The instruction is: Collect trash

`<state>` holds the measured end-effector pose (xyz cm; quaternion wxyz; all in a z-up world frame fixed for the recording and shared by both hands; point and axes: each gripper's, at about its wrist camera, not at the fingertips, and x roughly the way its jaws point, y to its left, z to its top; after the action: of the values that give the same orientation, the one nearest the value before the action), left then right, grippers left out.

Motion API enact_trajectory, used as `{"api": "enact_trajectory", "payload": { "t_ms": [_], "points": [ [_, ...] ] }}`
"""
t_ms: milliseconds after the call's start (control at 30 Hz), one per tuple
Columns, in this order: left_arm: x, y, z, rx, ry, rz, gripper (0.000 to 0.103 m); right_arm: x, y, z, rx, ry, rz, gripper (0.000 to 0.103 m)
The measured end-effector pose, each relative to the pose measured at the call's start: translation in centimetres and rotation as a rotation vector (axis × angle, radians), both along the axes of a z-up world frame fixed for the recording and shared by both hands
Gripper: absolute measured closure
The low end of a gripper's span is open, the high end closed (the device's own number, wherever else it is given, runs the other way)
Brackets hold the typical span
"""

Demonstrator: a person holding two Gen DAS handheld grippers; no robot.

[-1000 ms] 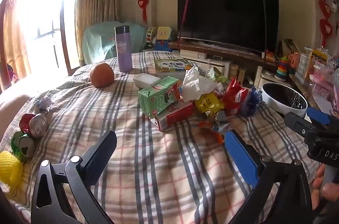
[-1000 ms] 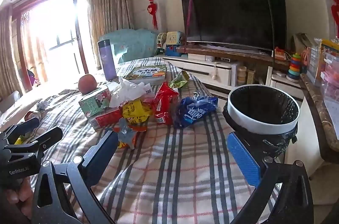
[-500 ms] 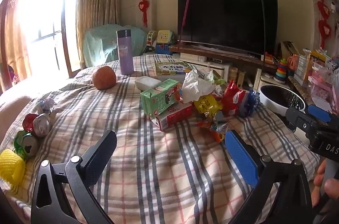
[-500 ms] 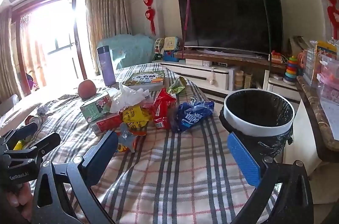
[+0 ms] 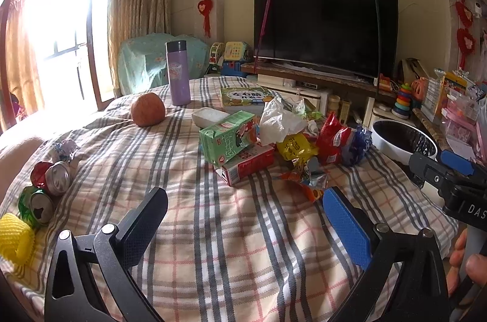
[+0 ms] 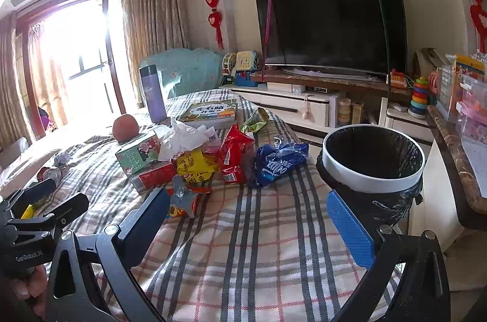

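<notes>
A heap of trash lies mid-table: a green carton, a red carton, a white tissue, a yellow wrapper, a red bag and a blue bag. Crushed cans rest at the left edge. A white-rimmed bin with a black liner stands off the table's right side. My left gripper is open over bare cloth, short of the heap. My right gripper is open too, nothing in it.
On the checked tablecloth also sit an orange fruit, a purple flask, a book, a white dish and a yellow foam net. A TV on a low cabinet stands behind; a shelf with toys is to the right.
Both grippers have pulled back and risen slightly, so the heap and bin look a little farther off. Both stay open; nothing on the table has moved.
</notes>
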<state>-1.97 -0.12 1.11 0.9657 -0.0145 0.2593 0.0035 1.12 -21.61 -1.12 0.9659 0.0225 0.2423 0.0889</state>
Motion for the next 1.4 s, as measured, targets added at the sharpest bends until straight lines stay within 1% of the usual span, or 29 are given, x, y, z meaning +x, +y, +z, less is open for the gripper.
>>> {"api": "enact_trajectory", "payload": {
  "t_ms": [1400],
  "points": [
    [0.37,-0.12,-0.87,-0.001,-0.003,-0.01,0.001,0.38,-0.34,-0.57,0.028,0.02,0.001,0.0]
  ]
}}
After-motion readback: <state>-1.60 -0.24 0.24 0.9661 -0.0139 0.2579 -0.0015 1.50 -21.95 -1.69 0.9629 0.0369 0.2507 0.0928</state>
